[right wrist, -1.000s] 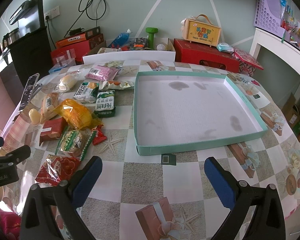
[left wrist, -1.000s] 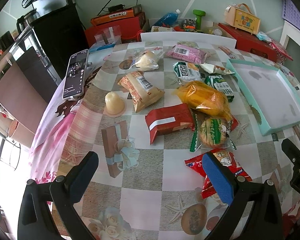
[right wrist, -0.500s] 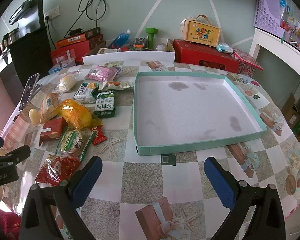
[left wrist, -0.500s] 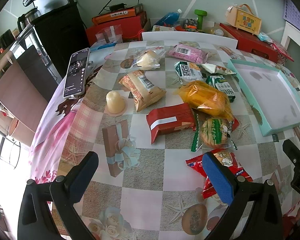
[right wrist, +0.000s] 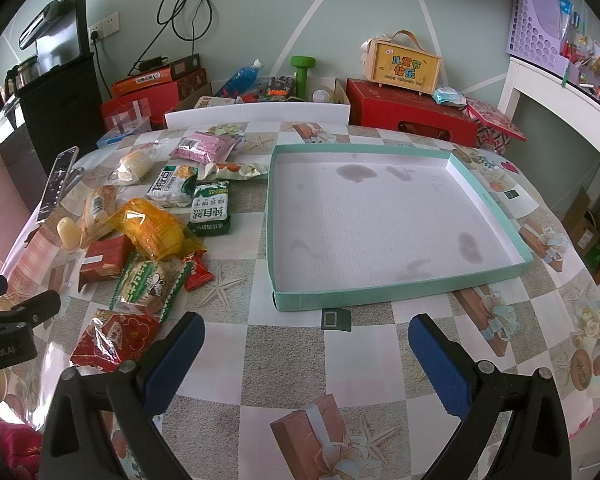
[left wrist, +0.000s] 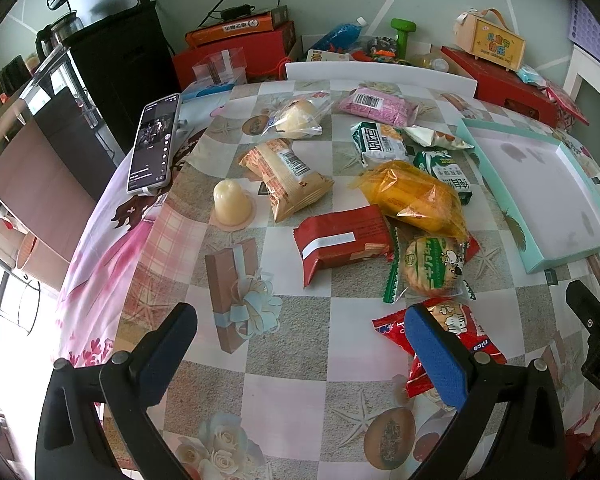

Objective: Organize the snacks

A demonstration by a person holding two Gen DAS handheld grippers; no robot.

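Note:
Several snack packs lie on the table left of an empty teal-rimmed tray (right wrist: 488,204), which also shows in the left wrist view (left wrist: 496,184). Among them are a red pack (left wrist: 342,240), an orange bag (left wrist: 414,194), a round green-wrapped biscuit (left wrist: 432,268), a red crinkly pack (left wrist: 466,332) and a jelly cup (left wrist: 232,202). My left gripper (left wrist: 300,344) is open and empty, hovering above the table in front of the snacks; its right finger overlaps the red crinkly pack. My right gripper (right wrist: 306,354) is open and empty before the tray's near rim.
A phone (left wrist: 154,142) leans at the table's left edge. A white board (right wrist: 256,112) stands at the far edge, with red boxes (right wrist: 408,108) and clutter behind. The left gripper's body (right wrist: 8,328) shows at the right wrist view's left edge. A white desk (right wrist: 560,96) stands right.
The left wrist view has shifted slightly, with the snacks sliding a little lower in the frame. The right gripper has not visibly moved. Both stay open.

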